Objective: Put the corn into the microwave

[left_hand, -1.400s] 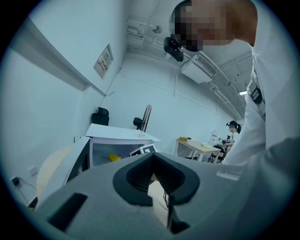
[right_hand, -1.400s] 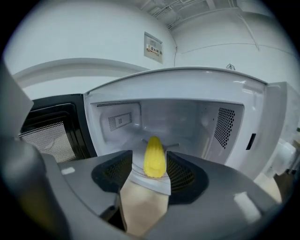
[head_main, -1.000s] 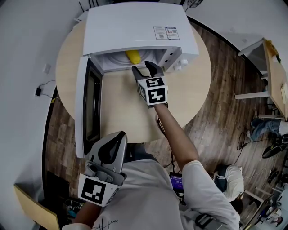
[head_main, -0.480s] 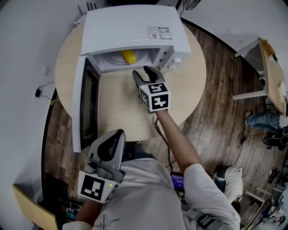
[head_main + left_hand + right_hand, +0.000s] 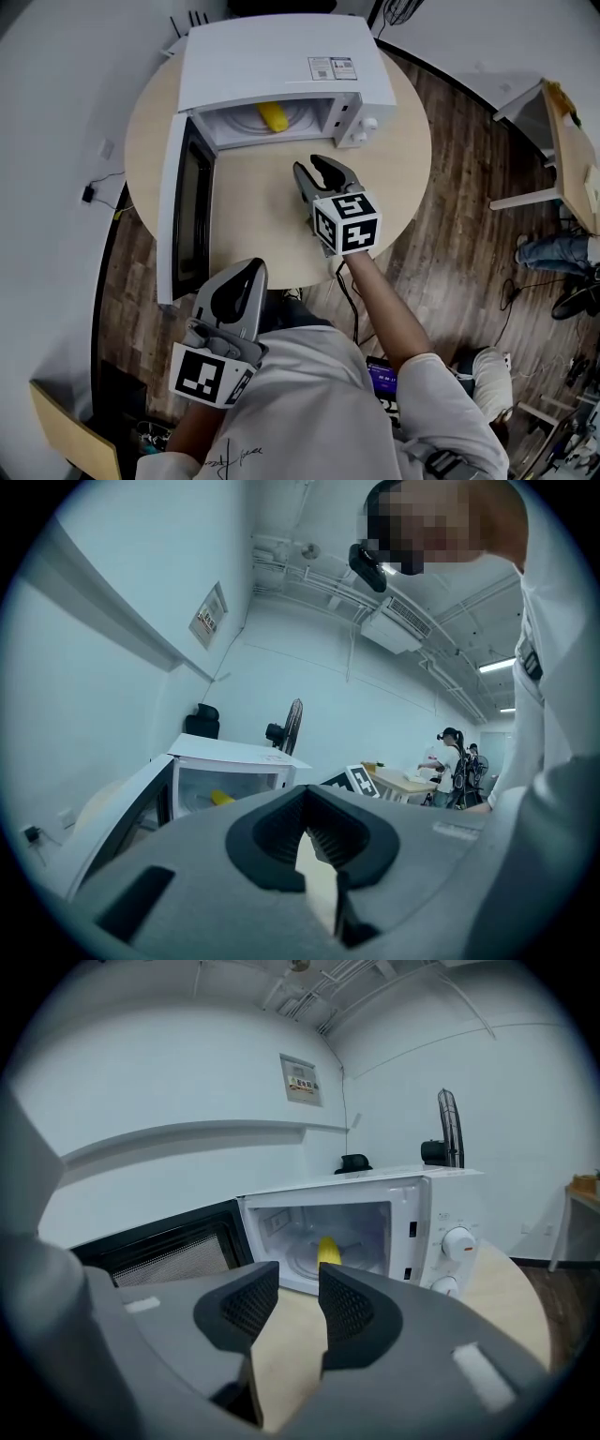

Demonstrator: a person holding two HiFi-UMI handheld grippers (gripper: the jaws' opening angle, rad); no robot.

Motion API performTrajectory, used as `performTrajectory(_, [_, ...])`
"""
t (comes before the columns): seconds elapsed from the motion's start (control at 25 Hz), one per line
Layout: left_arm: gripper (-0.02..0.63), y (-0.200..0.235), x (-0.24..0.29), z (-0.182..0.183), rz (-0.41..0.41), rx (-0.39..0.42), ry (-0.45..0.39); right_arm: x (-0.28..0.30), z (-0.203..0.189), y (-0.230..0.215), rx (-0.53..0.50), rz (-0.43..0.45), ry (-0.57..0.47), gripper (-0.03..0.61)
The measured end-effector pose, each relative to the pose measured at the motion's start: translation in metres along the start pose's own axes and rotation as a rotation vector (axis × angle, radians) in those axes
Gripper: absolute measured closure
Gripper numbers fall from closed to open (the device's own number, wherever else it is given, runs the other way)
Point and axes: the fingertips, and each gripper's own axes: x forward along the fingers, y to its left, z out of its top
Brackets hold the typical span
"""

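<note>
**Head view.** The white microwave [image 5: 281, 56] stands at the 12 o'clock side of the round table [image 5: 262, 220]. Its door [image 5: 183, 216] hangs wide open toward 9 o'clock. The corn [image 5: 273, 117] lies inside the cavity, clear of both tools. The right gripper [image 5: 323, 171] is over the middle of the table, just in front of the cavity mouth and pointing to about 11 o'clock. Its jaws are parted and hold nothing. The left gripper [image 5: 246, 274] is at the table's 7 o'clock edge, beside the free end of the door, with its tips drawn together.

**Left gripper view.** The left gripper's [image 5: 304, 806] pads meet at the tips with nothing caught in them; only a sliver of tabletop shows behind. The microwave sits at 9 o'clock of the tips, with the corn [image 5: 221, 798] a small yellow shape inside.

**Right gripper view.** The right gripper's [image 5: 298, 1283] jaws stand apart with bare tabletop in the gap. They have just been closing and grip nothing. The corn [image 5: 329, 1249] lies at 12 o'clock of the gap, on the cavity floor. The open door [image 5: 159, 1246] is at 9 o'clock and the control knobs [image 5: 457, 1241] at 3 o'clock.
</note>
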Motion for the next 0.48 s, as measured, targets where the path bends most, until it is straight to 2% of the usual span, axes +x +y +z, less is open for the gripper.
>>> performTrajectory(0.48, [0.623, 0.006, -0.004, -0.006, 0.053, -0.021, -0.013, -0.056, 0.004, 0.012, -0.002, 0.045, -0.009, 0.481])
